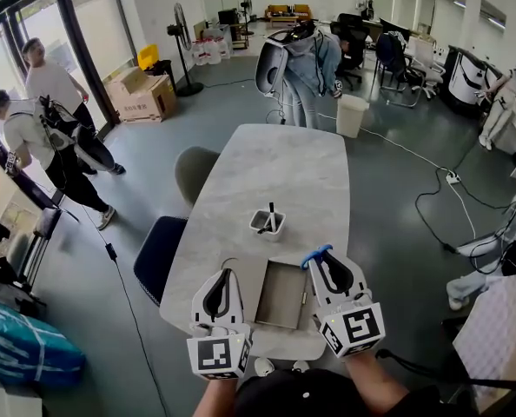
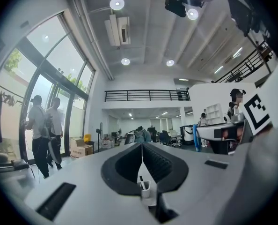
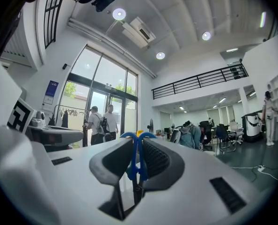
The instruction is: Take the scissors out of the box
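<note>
Scissors [image 3: 135, 162] pinched in right gripper [image 3: 138, 140]; left gripper [image 2: 142, 146] jaws together, holding nothing.

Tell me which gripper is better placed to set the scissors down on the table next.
Right. The right gripper is clamped on the blue-handled scissors, just beside the open box on the table. The left gripper is shut on nothing, at the box's other side.

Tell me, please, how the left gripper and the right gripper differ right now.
The right gripper clamps blue-handled scissors in its fingers; the left gripper has its fingers together on nothing. The right gripper sits by the box's right edge, the left gripper by its left edge. Both point forward over the table's near end.
</note>
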The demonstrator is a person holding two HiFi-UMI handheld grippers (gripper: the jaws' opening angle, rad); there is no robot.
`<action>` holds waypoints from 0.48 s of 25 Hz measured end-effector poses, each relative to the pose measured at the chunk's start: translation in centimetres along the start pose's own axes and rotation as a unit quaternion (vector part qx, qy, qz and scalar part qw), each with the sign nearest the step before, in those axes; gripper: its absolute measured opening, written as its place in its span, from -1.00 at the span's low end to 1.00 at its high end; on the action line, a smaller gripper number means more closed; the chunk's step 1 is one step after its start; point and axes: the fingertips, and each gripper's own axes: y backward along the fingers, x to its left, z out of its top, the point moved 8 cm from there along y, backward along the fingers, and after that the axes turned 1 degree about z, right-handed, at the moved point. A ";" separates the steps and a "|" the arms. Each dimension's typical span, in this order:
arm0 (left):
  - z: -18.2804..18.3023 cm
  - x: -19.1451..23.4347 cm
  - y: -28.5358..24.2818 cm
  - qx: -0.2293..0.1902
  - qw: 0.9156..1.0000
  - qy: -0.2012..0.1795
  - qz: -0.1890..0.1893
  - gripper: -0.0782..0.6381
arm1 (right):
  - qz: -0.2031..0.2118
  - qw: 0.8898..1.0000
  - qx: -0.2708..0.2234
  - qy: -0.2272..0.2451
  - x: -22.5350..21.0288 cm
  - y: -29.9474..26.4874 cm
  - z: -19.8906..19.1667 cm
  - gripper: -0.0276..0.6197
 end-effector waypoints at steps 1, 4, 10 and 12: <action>0.0 0.0 0.1 0.000 1.000 0.000 0.001 -0.73 | 0.001 1.000 -0.001 -0.004 0.1 0.0 -0.1 -0.72; 0.0 -0.2 0.2 0.003 1.000 0.000 0.004 -0.73 | 0.005 1.000 -0.004 -0.008 0.2 0.1 -0.1 -0.72; 0.1 0.1 0.5 0.003 1.000 0.000 0.008 -0.73 | 0.009 1.000 -0.001 0.002 0.3 0.0 0.4 -0.72; 0.1 0.1 0.6 0.003 1.000 0.000 0.009 -0.73 | 0.009 1.000 -0.005 0.004 0.3 0.1 0.5 -0.72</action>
